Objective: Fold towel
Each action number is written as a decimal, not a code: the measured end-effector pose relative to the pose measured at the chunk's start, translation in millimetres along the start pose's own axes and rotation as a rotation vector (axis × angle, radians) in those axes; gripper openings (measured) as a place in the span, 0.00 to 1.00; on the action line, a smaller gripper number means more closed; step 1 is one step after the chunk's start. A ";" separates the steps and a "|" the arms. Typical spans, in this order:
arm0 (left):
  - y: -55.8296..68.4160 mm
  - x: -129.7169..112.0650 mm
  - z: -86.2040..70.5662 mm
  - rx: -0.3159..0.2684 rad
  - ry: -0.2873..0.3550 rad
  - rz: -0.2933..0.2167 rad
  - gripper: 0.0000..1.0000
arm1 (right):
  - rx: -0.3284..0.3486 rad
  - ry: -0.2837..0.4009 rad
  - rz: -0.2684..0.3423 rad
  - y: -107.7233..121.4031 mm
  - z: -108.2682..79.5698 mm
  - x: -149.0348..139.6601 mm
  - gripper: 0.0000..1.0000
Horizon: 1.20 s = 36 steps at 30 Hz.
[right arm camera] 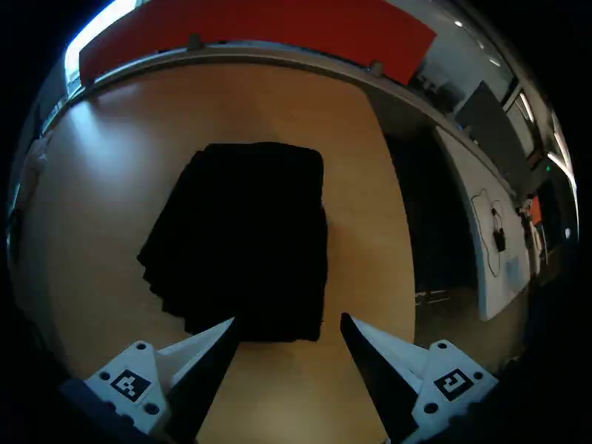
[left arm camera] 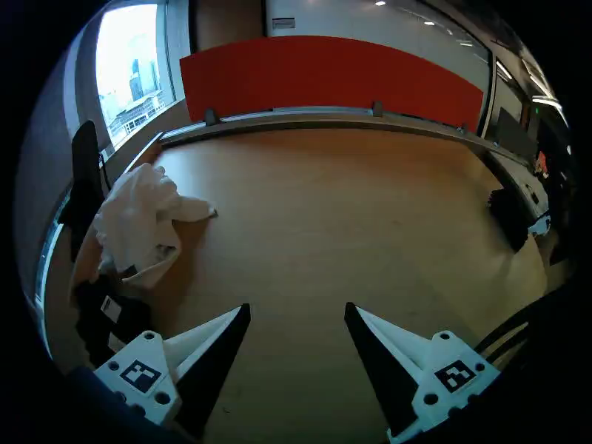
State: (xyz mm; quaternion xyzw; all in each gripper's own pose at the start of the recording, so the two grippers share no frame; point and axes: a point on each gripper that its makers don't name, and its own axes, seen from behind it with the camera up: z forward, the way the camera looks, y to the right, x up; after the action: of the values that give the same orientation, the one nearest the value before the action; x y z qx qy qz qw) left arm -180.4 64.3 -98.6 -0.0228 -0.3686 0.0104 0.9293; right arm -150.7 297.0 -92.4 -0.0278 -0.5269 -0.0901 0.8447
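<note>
Table (left arm camera: 333,222): a wide, pale wooden top ran under both grippers.
Red panel (left arm camera: 333,78): it stood upright along the table's far edge.
Window (left arm camera: 133,74): it was bright with daylight, off to the far left in the left gripper view.
Black towel (right arm camera: 244,237): it lay flat on the table in the right gripper view as a rough rectangle, with layered edges showing along its left side.
White towel (left arm camera: 140,218): it sat crumpled in a heap near the table's left edge in the left gripper view.
Dark pile (left arm camera: 111,318): it lay just beside the white towel, on the nearer side; I could not tell what it was.
Left gripper (left arm camera: 296,306): its fingers were spread wide over bare wood and gripped nothing.
Right gripper (right arm camera: 287,318): its fingers were spread wide and empty, the tips over the black towel's near edge; I could not tell whether they touched it.
</note>
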 end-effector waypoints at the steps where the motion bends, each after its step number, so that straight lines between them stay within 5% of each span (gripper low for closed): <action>1: -0.1 0.2 0.0 -0.001 0.001 -0.001 0.94 | 0.004 0.008 0.005 -2.2 -1.3 1.3 1.00; 18: -0.5 13.1 2.4 -0.016 0.026 -0.005 0.95 | 0.066 0.288 0.136 -52.3 -41.5 57.2 1.00; 36: -2.3 30.3 4.5 -0.025 0.068 -0.002 0.95 | 0.045 0.567 0.226 -70.9 -87.1 95.0 1.00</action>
State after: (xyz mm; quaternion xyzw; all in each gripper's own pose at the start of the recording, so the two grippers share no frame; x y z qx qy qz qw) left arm -161.5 63.2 -74.5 -0.0343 -0.3370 0.0040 0.9409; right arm -45.8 203.3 -49.4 -0.0414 -0.2656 0.0118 0.9631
